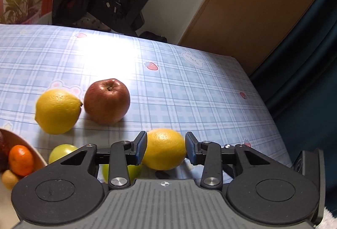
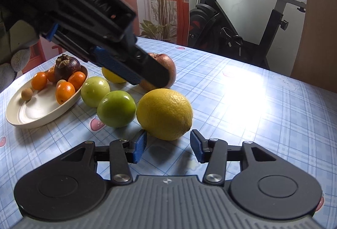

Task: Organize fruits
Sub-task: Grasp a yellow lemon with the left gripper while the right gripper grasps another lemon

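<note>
1. Two grippers face one fruit. The right gripper (image 2: 168, 140) is nearest, low over the table (image 2: 252, 123), fingers released and nothing between them.
2. The near lemon (image 2: 164, 114) lies on the cloth at the right gripper's 12 o'clock. It sits just beyond the pads, and the left pad comes close to its lower edge. I judge this to be the approach before the grasp.
3. Two green fruits (image 2: 116, 108) sit at the lemon's 9 to 10 o'clock, and the nearer one is just beside it or touching it.
4. The plate (image 2: 25, 115) is further out at 9 o'clock. It holds small oranges (image 2: 65, 90), a dark mangosteen (image 2: 67, 66) and a small brown fruit, with bare room at its near end.
5. The left gripper (image 1: 165, 147) hangs above the pile, tilted down, with its fingers apart. Its own view frames the near lemon between the pads, but the right view shows its tips higher up and further back, so it grips nothing.
6. The apple (image 1: 106, 101) is at the near lemon's 12 o'clock in the right view, and the far lemon (image 1: 58, 111) is at 11 o'clock, beside the apple.
7. Next move, as I judge it:
   - Only one gripper should take the near lemon.
   - The right one needs wider fingers, a short push forward until the pads straddle the widest part, and then a firm close.
   - The other gripper should keep clear.
   - The skin is round and slick, so an off-centre pinch could squirt it into the green fruits.
</note>
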A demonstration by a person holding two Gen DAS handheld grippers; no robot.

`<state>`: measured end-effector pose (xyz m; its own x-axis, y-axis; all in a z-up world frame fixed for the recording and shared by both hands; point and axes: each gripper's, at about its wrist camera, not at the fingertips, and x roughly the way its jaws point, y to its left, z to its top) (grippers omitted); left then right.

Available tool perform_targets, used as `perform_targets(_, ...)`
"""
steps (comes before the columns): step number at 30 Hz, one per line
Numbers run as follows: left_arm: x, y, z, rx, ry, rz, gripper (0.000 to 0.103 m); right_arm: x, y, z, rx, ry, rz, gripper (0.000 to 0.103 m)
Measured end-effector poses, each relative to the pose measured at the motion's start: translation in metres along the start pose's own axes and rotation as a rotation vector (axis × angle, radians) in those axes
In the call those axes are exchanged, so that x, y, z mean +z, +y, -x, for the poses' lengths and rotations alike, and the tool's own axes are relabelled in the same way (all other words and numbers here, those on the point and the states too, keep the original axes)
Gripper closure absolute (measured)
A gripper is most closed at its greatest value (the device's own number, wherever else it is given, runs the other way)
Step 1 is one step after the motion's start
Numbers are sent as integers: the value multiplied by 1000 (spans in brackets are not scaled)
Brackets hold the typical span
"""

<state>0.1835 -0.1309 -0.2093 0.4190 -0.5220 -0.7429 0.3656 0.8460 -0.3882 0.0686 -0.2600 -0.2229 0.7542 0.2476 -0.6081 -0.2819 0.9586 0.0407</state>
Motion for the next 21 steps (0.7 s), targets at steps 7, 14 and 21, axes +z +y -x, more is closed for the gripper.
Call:
perform_targets(7,4,7,-18,-9,43,23,59,3,2,-8,11,8,19,51)
perform_targets(14,12,12,-20,-16,63,34,54,7,2,-14,20,6,19,48)
perform_targets(21,14,10,-23,2,68,-2,54,9,1,-17,30,-2,11,48)
